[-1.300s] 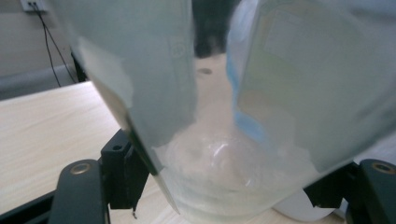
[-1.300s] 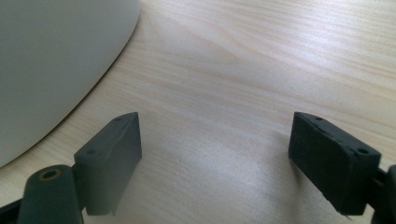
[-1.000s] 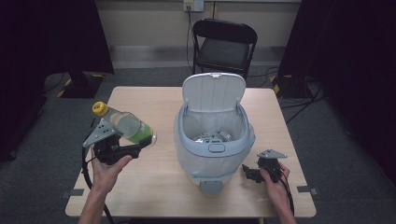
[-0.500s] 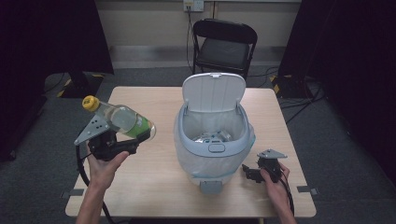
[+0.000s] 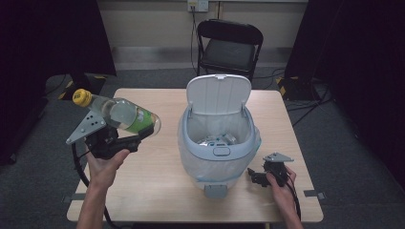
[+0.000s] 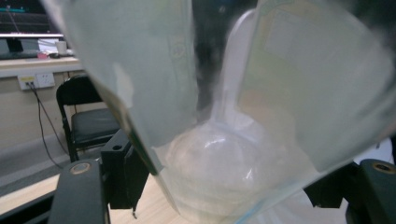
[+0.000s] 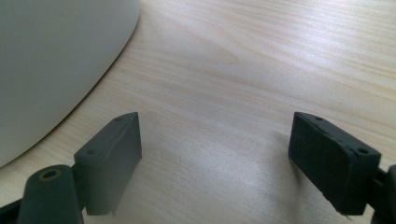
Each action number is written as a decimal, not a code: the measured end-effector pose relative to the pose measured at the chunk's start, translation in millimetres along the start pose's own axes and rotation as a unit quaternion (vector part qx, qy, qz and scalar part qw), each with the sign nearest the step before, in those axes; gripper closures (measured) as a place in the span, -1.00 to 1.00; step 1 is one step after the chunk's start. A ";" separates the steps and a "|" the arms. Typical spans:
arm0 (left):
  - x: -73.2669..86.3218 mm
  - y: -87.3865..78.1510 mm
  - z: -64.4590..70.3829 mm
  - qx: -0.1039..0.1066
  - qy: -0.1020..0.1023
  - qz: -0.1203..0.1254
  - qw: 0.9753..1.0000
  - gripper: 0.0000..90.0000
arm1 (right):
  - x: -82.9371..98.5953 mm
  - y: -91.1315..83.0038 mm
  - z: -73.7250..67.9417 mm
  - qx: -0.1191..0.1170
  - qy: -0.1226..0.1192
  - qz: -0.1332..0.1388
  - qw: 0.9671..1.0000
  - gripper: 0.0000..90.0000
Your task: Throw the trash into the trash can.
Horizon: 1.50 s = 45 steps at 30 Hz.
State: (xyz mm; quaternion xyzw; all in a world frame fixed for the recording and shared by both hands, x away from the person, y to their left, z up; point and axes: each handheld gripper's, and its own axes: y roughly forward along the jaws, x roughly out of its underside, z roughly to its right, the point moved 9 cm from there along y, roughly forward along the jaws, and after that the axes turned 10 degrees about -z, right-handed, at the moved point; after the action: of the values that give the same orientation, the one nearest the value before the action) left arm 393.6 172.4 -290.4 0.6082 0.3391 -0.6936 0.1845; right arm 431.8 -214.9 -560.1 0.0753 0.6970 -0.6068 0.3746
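- One bottle [image 5: 119, 114] is in play: compared with a second ago it has been lifted higher and carried left, away from the bin [image 5: 217, 143], cap end tilted further up and out over the bench [image 5: 157, 191] edge.
- Judged from this, the drop into the bin is not yet under way; the bottle looks to be getting re-aimed, base end pointing toward the bin.
- Left tool [image 5: 125, 141]: clamped on the bottle's lower body, jaws spread only as wide as the bottle, which is held in the air well clear of the bench. In the left gripper view the clear bottle [image 6: 224, 140] is seen pressed between the black jaws.
- Right tool [image 5: 255, 177]: unchanged over the last second, rested low on the bench just right of the bin's base, jaws wide apart with nothing between them. Bare wood is seen between the jaws in the right gripper view, the bin wall [image 7: 56, 60] near at the left.
- Bin lid [image 5: 218, 93] is stood upright, opening is clear, some rubbish already lies inside.
- Bin is lined with a bag [image 5: 191, 157].
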 end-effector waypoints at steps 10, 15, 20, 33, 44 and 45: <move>-26.9 5.3 12.5 0.024 0.004 0.029 0.999 -0.37 | 0.0 0.0 0.0 0.000 0.000 0.000 1.000 -0.64; -38.2 10.2 23.2 0.043 0.019 0.033 0.998 -0.37 | 0.0 0.0 0.0 0.000 0.000 0.000 1.000 -0.64; -46.3 16.7 31.7 0.056 0.024 0.032 0.998 -0.37 | 0.0 0.0 0.0 0.000 0.000 0.000 1.000 -0.64; -59.7 51.0 58.3 0.111 0.030 0.020 0.993 -0.37 | 0.0 0.0 0.0 0.000 0.000 0.000 1.000 -0.64; -64.3 84.6 70.2 0.143 0.028 -0.005 0.989 -0.37 | 0.0 0.0 0.0 0.000 0.000 0.000 1.000 -0.64; -62.7 88.0 72.0 0.149 0.029 -0.010 0.988 -0.37 | 0.0 0.0 0.0 0.000 0.000 0.000 1.000 -0.64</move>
State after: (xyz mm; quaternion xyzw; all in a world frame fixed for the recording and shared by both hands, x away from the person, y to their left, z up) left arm 412.7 50.8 -249.0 0.6456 0.2431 -0.7201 0.0746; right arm 431.8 -214.9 -560.1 0.0752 0.6969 -0.6068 0.3747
